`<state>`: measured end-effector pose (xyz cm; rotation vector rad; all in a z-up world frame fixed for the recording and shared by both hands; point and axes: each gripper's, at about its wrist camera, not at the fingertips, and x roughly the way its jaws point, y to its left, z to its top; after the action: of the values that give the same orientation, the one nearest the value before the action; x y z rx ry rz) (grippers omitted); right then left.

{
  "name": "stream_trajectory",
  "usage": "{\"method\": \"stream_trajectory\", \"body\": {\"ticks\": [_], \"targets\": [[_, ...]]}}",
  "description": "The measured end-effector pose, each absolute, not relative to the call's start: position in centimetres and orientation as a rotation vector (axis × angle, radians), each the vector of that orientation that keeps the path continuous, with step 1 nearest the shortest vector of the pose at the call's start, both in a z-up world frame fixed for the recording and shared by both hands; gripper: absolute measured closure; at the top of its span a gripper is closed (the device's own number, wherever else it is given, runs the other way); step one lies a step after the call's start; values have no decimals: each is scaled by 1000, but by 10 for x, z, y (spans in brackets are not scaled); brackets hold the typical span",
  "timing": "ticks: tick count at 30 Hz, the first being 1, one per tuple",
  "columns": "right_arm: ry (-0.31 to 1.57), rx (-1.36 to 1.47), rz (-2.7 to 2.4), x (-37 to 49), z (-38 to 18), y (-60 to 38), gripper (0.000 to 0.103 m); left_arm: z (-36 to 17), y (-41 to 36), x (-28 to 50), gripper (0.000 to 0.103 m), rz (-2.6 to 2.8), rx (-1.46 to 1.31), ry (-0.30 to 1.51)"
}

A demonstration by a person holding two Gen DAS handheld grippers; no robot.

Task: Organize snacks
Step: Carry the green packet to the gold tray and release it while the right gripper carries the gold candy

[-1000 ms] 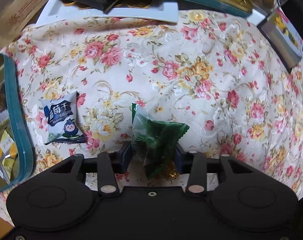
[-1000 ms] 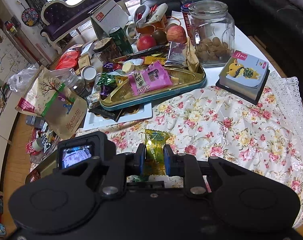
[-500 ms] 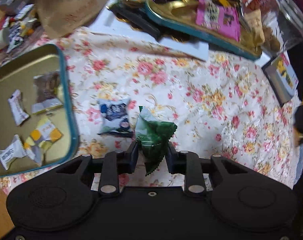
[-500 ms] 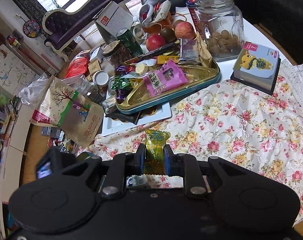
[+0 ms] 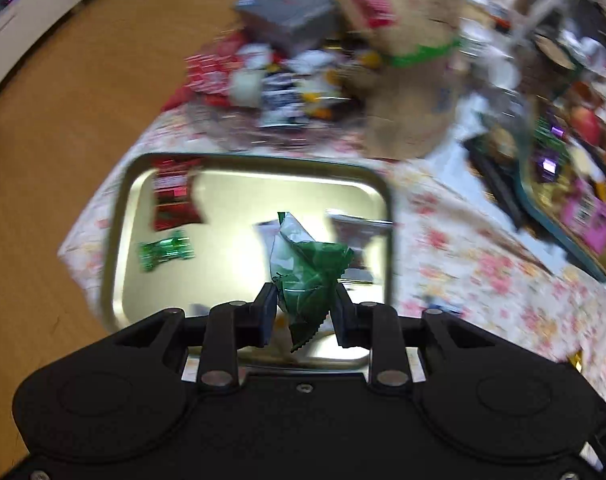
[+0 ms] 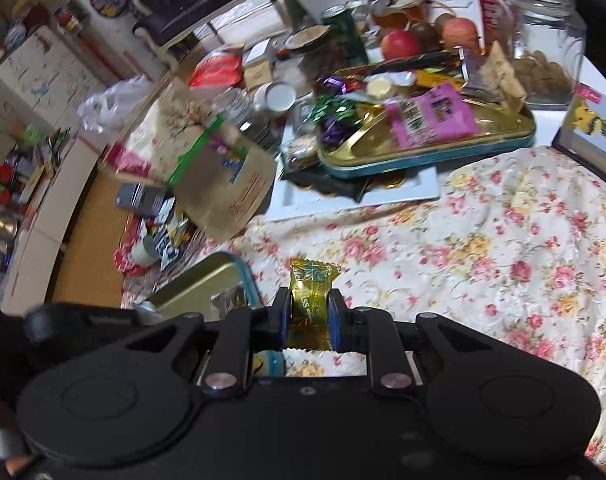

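Left wrist: jaws pinch green packet [image 5: 309, 276] over tin tray [image 5: 117, 216]; right jaws clamp yellow candy [image 6: 309, 300].

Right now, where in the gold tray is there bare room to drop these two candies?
The gold tray is bare in its middle, between the green candy by the red packet and the wrappers along its right rim. Beyond the tray's far rim the clutter crowds together.

- Your left wrist view is smeared: the clutter [image 5: 299, 80] beyond the metal tray [image 5: 115, 240] cannot be made out.
- The green packet [image 5: 307, 280] covers part of the wrappers [image 5: 359, 232] lying in that tray.
- In your right wrist view, the gripper body hides most of the near tray [image 6: 207, 280].
- The glass jar [image 6: 551, 40] is cut off at the top edge.
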<state>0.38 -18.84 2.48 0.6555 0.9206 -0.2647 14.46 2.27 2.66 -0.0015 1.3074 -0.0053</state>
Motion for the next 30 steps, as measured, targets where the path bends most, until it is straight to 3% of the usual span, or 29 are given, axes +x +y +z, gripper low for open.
{"method": "stream_trajectory", "body": {"ticks": [8,30], "targets": [[924,600,-229,18,20,-157,82,23,76,153,66,132,-112,1360],[944,438,-31,73,-11,-52,82,28,113,157,64,105,-315,1452]]}}
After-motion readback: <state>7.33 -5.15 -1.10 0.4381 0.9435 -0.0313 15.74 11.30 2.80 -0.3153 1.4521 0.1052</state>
